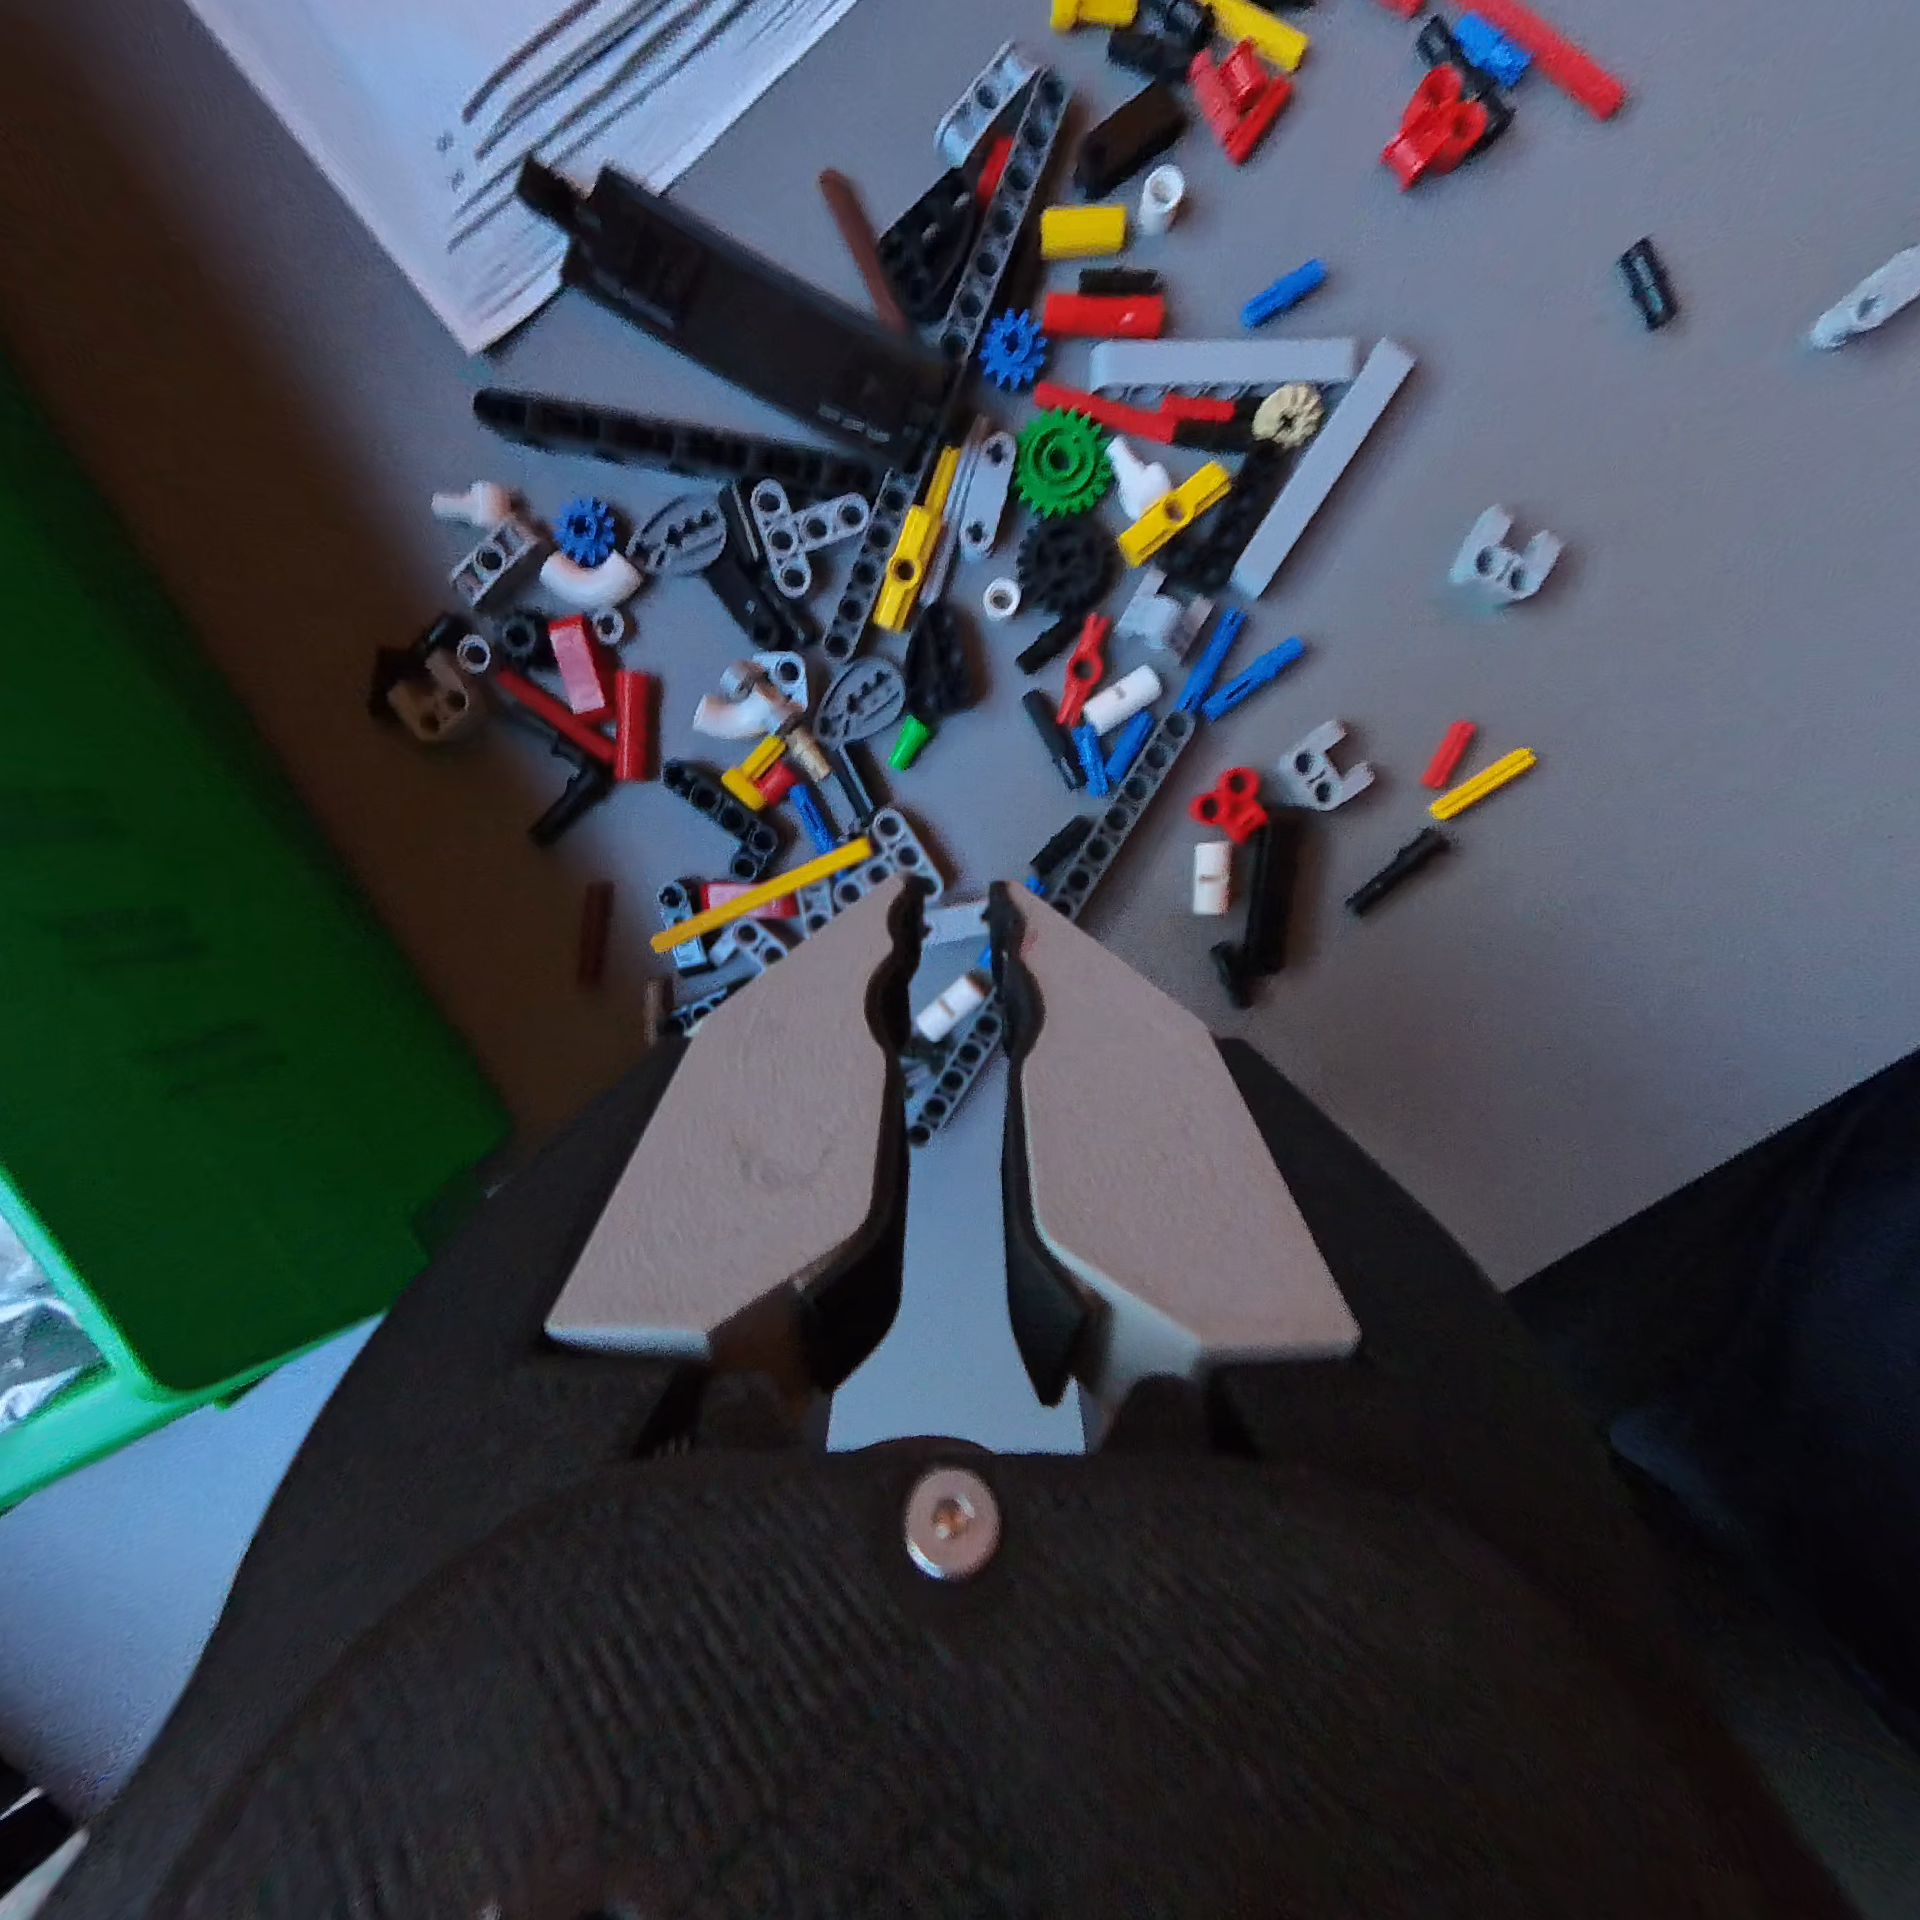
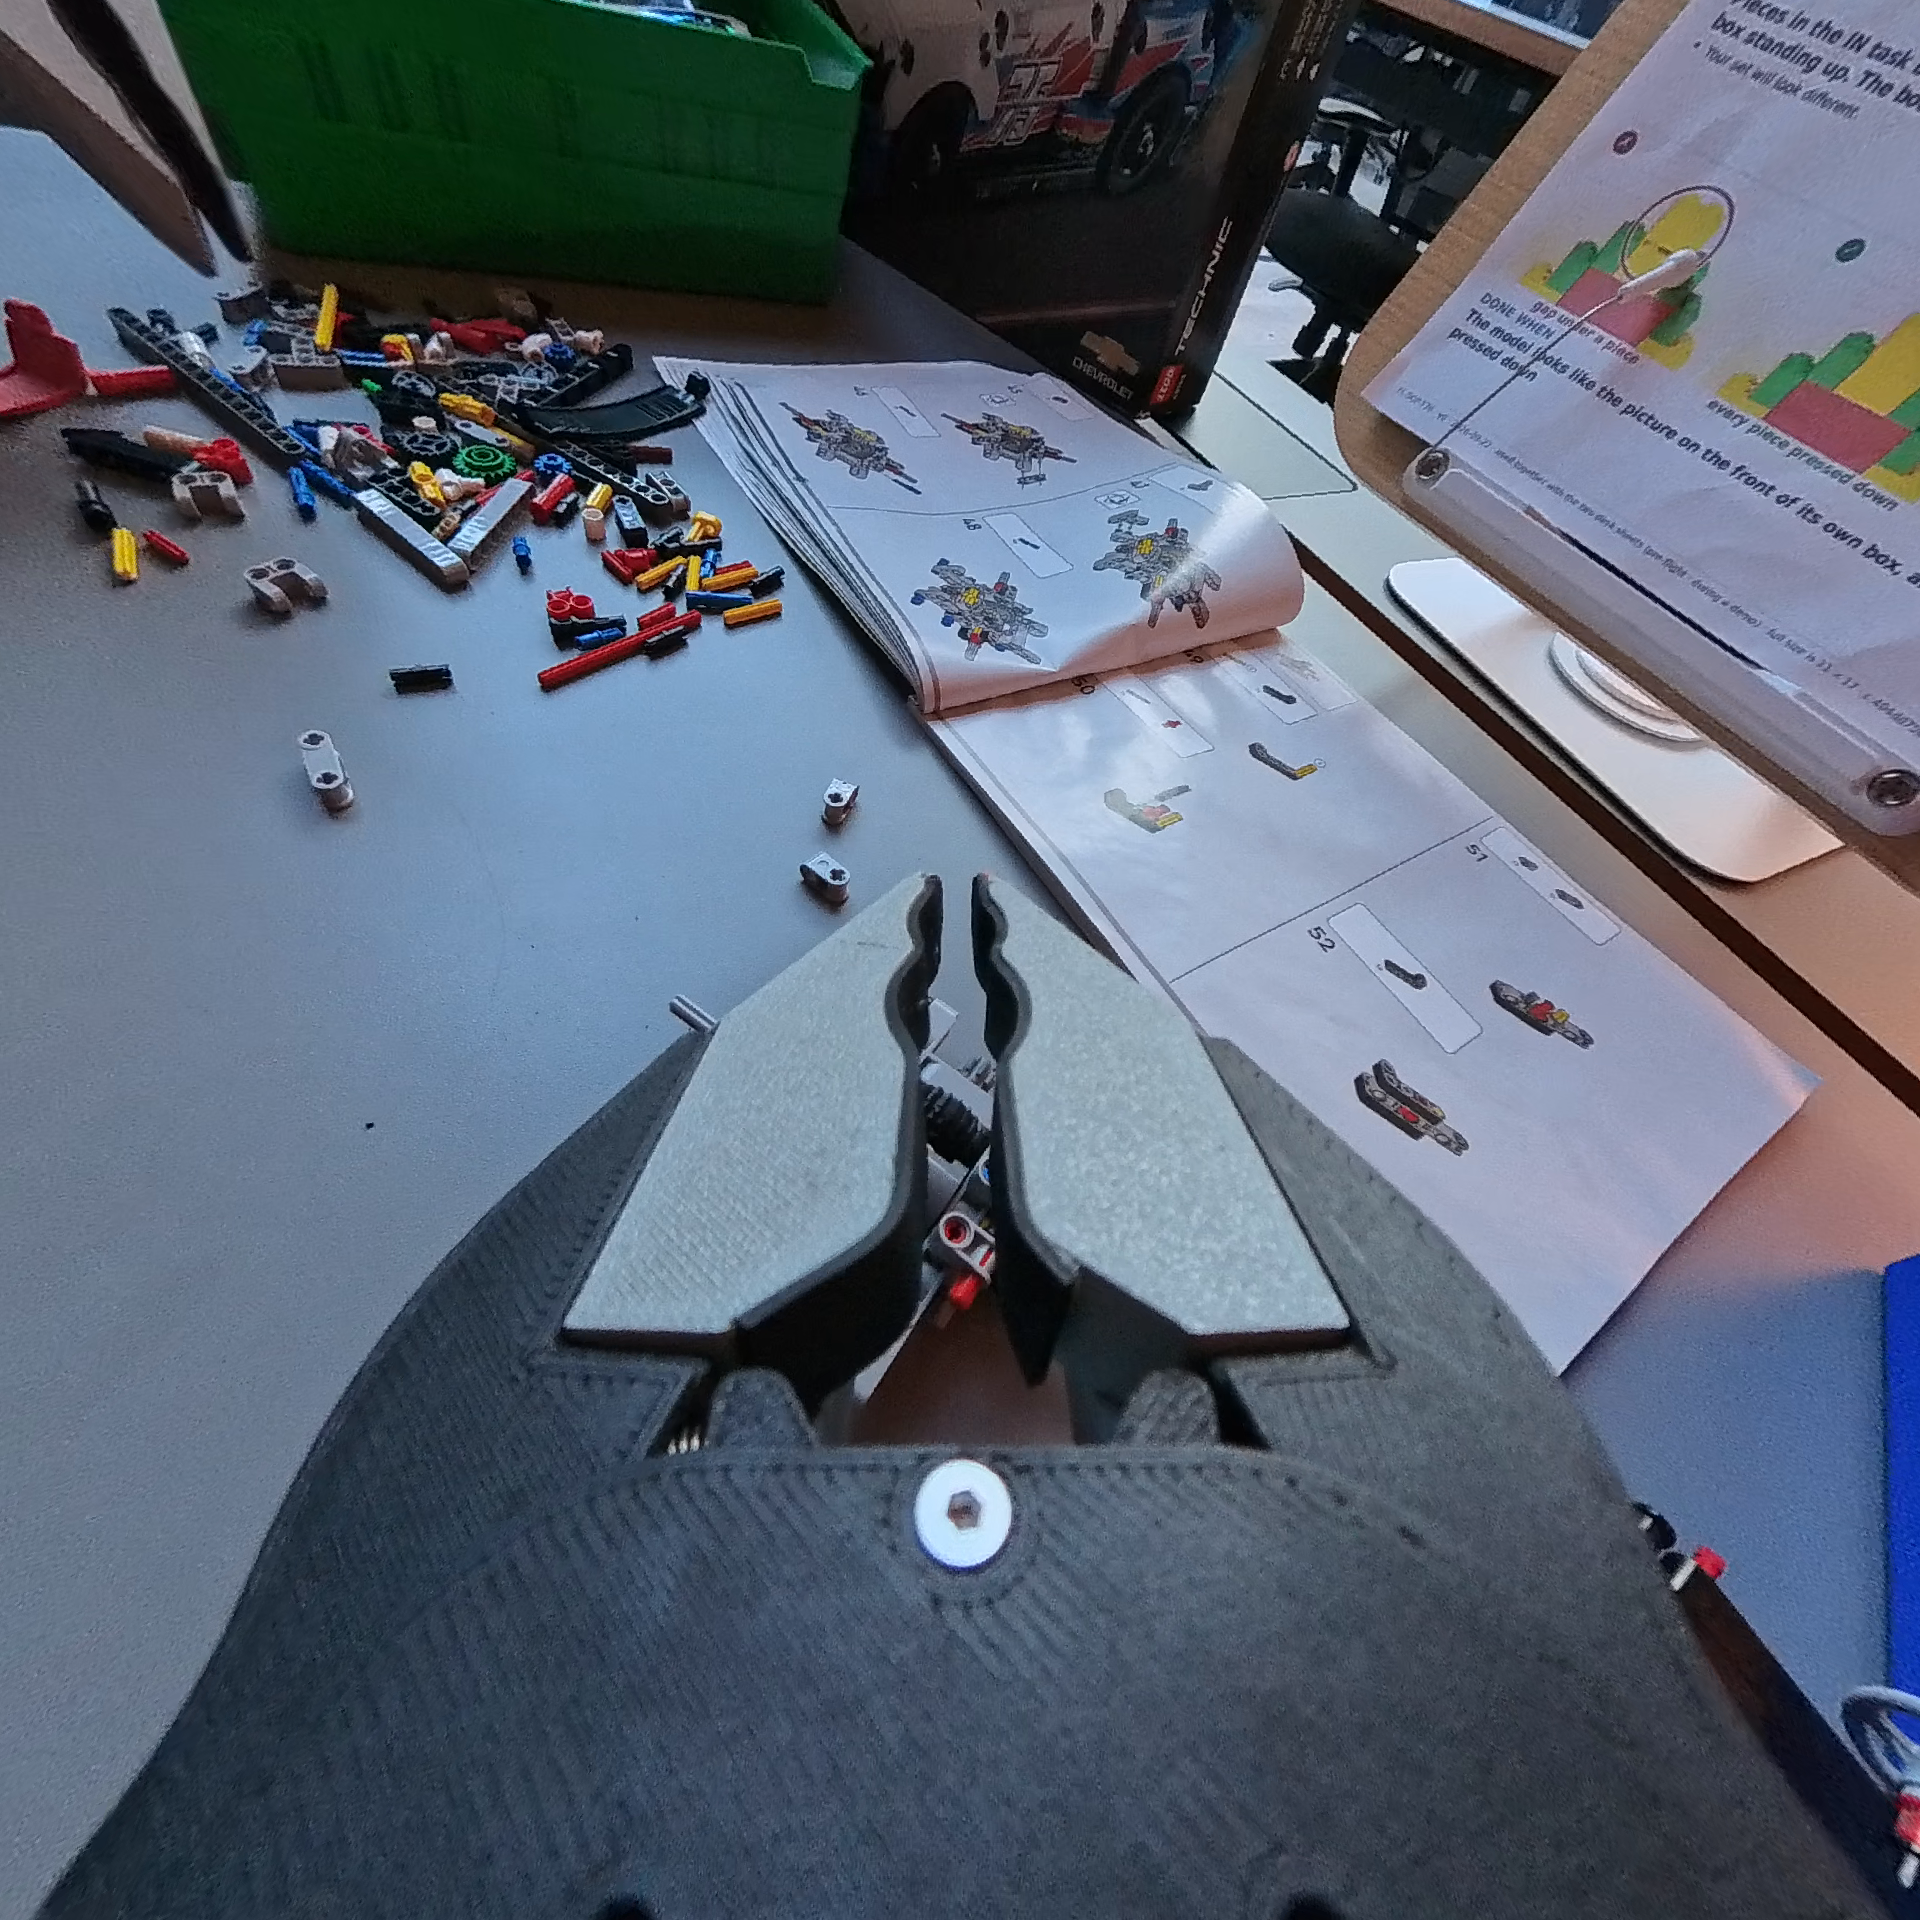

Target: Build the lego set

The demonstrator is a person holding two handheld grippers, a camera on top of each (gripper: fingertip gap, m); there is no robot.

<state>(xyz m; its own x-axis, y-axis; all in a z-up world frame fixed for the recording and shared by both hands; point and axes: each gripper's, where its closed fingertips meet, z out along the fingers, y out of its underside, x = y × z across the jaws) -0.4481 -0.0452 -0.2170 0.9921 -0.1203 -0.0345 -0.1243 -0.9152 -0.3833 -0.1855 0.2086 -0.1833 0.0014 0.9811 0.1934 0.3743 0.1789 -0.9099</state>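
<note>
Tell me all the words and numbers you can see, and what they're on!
I can't copy out writing, but these things carry it:
Dark box with a car picture: print down its side.
Open instruction booklet: step numbers beside drawings.
White sheet on a board: printed lines around coloured block drawings.
Paper pages in the left wrist view: too blurred to read.

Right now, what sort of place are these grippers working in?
Probably an office or lab desk set up for toy-brick building: loose brick parts scattered on a grey table, an open instruction booklet, and a green bin behind.
</note>
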